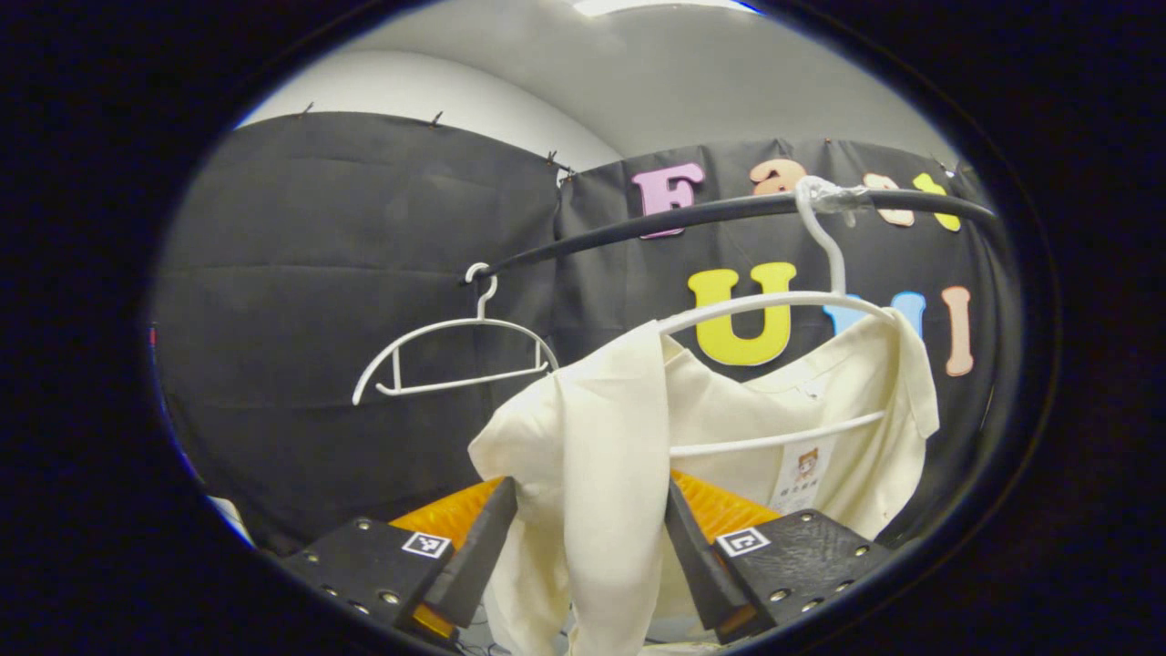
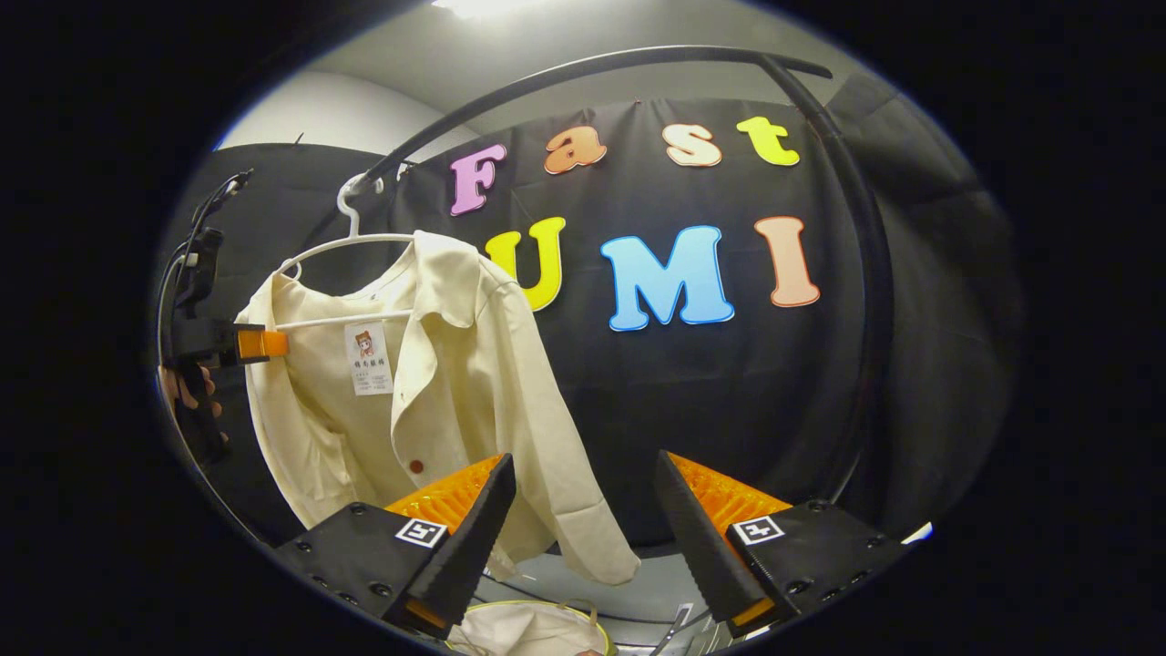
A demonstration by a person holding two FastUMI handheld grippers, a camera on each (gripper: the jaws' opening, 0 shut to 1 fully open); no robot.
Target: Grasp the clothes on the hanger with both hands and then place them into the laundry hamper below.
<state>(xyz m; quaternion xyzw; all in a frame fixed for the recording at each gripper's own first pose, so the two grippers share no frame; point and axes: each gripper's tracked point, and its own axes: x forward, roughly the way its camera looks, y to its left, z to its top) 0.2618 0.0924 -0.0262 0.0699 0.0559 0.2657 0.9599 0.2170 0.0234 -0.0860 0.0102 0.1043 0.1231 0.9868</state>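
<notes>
In the left gripper view, the left gripper (image 1: 590, 538) has its fingers spread apart with a fold of the cream shirt (image 1: 592, 437) hanging between them, though whether both fingers press on the cloth cannot be told. In the right gripper view, the right gripper (image 2: 583, 538) is open on empty air, its left finger overlapping the shirt's lower edge. The shirt hangs on a white hanger (image 2: 342, 241) hooked over a black rail (image 2: 565, 68), a hand (image 2: 187, 392) holds the left gripper at its far side, and the hamper's rim (image 2: 528, 606) shows below with pale cloth inside.

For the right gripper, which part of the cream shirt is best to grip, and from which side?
Probably the cream shirt's hanging sleeve, approached head-on: it droops free of the hanger just ahead of the open right gripper, and the left gripper already straddles the other shoulder.
</notes>
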